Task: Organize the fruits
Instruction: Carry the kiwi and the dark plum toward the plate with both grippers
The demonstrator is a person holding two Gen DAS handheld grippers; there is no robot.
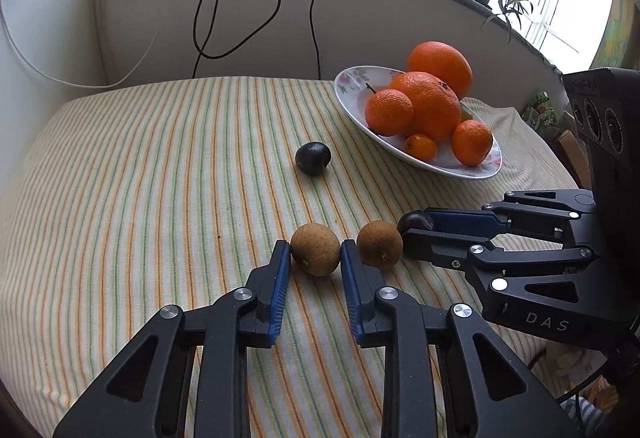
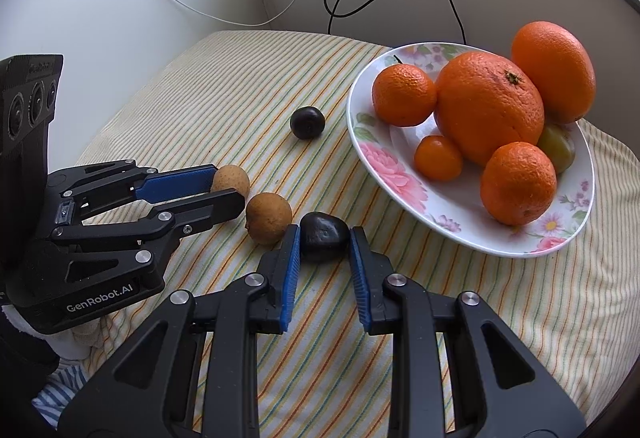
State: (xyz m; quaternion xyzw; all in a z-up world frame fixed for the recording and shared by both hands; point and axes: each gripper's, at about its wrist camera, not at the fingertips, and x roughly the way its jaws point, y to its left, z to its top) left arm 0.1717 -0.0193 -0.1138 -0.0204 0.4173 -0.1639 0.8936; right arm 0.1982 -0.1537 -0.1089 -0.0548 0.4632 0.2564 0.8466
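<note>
Left tool (image 1: 315,252) pinching brown fruit (image 1: 315,248), right tool (image 2: 325,240) gripping dark fruit (image 2: 323,242)

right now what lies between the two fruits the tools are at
One thing: a round brown fruit lies loose on the striped cloth, between the brown fruit at the left tool and the dark fruit at the right tool; the right wrist view shows it.

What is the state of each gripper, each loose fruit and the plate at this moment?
Left gripper: closed around a brown round fruit on the striped tablecloth.
Right gripper: closed around a dark wrinkled fruit.
Second brown round fruit: loose on the cloth between the grippers.
Dark round plum: loose, untouched.
White floral plate: holds five orange citrus fruits and a greenish fruit.
</note>
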